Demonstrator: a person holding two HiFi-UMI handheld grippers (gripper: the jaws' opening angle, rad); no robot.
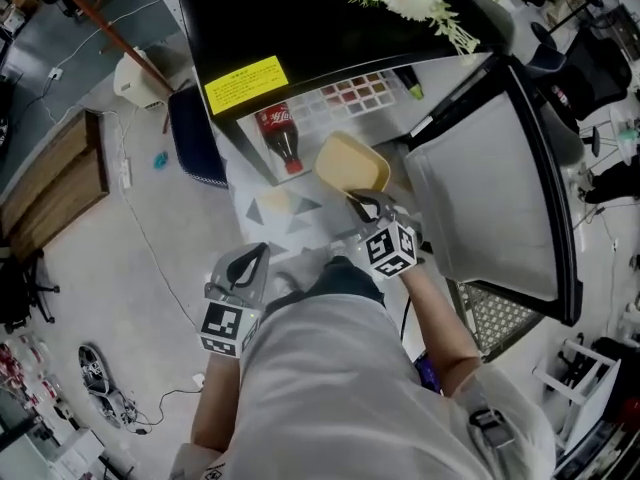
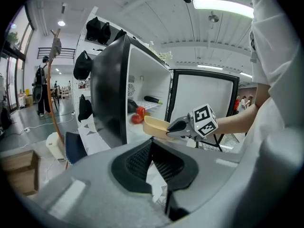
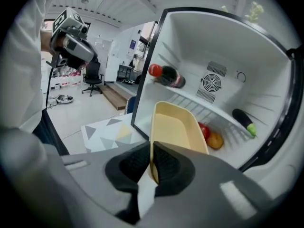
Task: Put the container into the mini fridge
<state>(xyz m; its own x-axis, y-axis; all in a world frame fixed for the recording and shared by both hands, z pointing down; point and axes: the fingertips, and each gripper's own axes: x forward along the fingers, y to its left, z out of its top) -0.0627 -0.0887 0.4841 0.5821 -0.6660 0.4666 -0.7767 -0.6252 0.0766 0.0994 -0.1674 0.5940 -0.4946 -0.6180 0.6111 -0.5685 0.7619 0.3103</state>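
Observation:
A pale yellow container hangs just in front of the open mini fridge. My right gripper is shut on the container's near rim. Back by the person's body, my left gripper is shut with nothing between its jaws. Inside the fridge lie a cola bottle, a tomato, an orange fruit and an eggplant.
The fridge door stands swung open on the right. A patterned mat lies on the floor before the fridge. A dark blue bag, wooden boards and cables are at the left.

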